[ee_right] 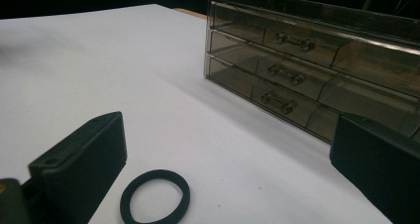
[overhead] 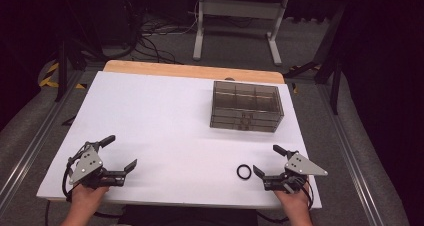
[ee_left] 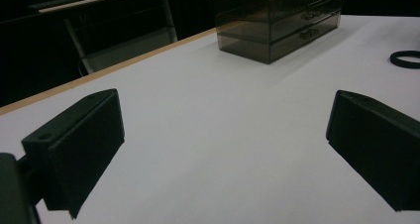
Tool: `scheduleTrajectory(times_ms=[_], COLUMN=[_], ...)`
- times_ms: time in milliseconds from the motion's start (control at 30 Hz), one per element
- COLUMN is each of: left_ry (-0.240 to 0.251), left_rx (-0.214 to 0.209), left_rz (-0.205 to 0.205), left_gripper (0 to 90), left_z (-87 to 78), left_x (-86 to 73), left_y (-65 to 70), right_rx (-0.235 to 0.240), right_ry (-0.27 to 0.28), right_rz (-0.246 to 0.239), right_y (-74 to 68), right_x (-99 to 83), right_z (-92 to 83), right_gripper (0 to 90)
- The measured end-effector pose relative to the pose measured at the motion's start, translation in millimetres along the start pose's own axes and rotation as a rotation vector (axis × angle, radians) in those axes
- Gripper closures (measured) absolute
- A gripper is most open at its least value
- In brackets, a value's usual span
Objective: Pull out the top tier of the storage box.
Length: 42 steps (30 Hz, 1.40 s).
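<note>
Ring (overhead: 243,172) of black rubber lies flat on the white table (overhead: 165,116), just beside the right gripper (overhead: 266,160), whose jaws stand wide apart and empty. The left gripper (overhead: 120,152) rests near the table's front left corner, well apart from the ring, jaws likewise spread with nothing between them. The smoky drawer box (overhead: 246,106) sits farther back, all three drawers shut. Judging from this, picking up the ring comes first: tip the right gripper down so one jaw drops inside the loop and the other outside, then close gently on the band, since a flat pinch from above would likely slip
</note>
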<state>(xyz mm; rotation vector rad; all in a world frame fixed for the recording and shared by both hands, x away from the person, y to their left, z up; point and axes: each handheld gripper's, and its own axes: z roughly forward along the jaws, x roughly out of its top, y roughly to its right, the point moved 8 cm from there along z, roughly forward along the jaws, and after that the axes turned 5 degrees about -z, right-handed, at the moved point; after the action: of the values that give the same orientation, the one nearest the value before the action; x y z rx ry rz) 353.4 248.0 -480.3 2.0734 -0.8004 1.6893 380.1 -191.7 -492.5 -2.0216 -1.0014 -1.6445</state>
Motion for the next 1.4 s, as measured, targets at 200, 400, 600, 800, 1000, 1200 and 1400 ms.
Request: scheduleTrajectory(times_ms=[200, 400, 600, 800, 1000, 1200, 1400], left_ry=[0.012, 0.012, 0.015, 0.010, 0.016, 0.010, 0.010], left_rx=[0.005, 0.001, 0.001, 0.001, 0.006, 0.003, 0.005], left_rz=[-0.002, -0.004, 0.000, 0.011, 0.000, 0.004, 0.006], left_gripper=[2.4, 2.4, 1.6, 1.4, 1.4, 1.3, 1.3], left_z=[-0.4, -1.3, -0.3, 0.7, 0.4, 1.6, 0.9], left_x=[0.8, 0.7, 0.4, 0.1, 1.0, 0.3, 0.6], left_y=[0.8, 0.2, -0.1, 1.0, 0.6, 0.6, 0.0], right_rx=[-0.005, -0.006, 0.000, 0.001, 0.005, 0.022, 0.028], right_ry=[0.006, 0.004, -0.001, -0.006, -0.017, -0.009, -0.016], right_rz=[0.000, -0.009, -0.003, -0.004, -0.014, -0.029, -0.038], right_y=[0.3, -1.8, -2.5, -1.8, 1.6, 2.9, 4.9], right_x=[1.3, 2.6, 2.7, 5.9, 16.3, 31.4, 39.4], right_z=[-1.6, -1.5, -0.1, 1.1, 8.4, 18.0, 26.0], right_gripper=[1.8, 1.8, 1.9, 2.2, 3.4, 3.5, 3.7])
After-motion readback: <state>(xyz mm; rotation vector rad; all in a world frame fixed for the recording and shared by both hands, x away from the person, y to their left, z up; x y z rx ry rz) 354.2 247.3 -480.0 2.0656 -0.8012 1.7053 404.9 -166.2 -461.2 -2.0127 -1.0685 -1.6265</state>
